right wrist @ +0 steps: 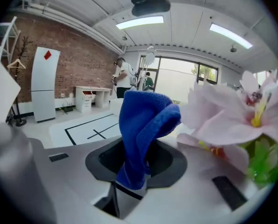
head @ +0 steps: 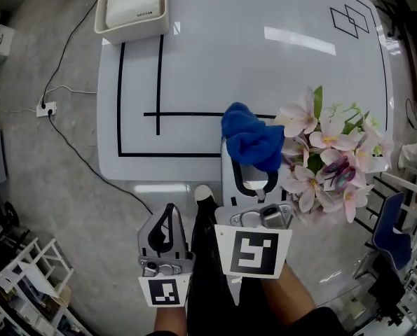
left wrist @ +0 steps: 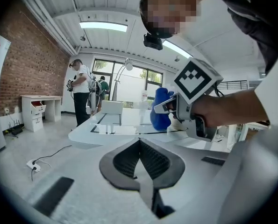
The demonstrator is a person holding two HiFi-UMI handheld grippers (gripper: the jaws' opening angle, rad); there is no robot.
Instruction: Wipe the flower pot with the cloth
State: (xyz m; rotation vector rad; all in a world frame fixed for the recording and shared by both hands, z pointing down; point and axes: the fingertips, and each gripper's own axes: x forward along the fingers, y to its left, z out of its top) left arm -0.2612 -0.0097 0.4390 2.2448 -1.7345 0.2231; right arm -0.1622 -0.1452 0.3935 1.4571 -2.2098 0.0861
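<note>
A grey floor (head: 68, 208) runs under the near, rounded edge of the white surface (head: 194, 61), which is marked with black lines. A power strip (head: 47, 108) with its cable lies on the floor to the left. A white tray (head: 132, 5) sits at the surface's far left corner. Beyond it, the gripper views show a brick wall (right wrist: 78, 55), a tall white cabinet (right wrist: 44, 83), ceiling strip lights and glazed doors with people standing by them.

The blue cloth (head: 254, 135) is over the near edge of the surface, right of centre. Its long axis runs along the jaws, and it rises out of them away from the person. Its bunched top folds over toward the pink flowers (head: 331, 152) just beside it. Whether it touches the petals cannot be told. The flower pot is hidden beneath the blossoms.

The left claw (head: 165, 233) is held low and close to the body, short of the surface and over the floor. Its jaws are closed tip to tip with nothing between them. The right claw (head: 254, 180) reaches further forward to the surface's edge, jaws pinched on the lower end of the cloth. The right hand (left wrist: 223, 111) is wrapped round its handle and its forearm is angled in from the right.
</note>
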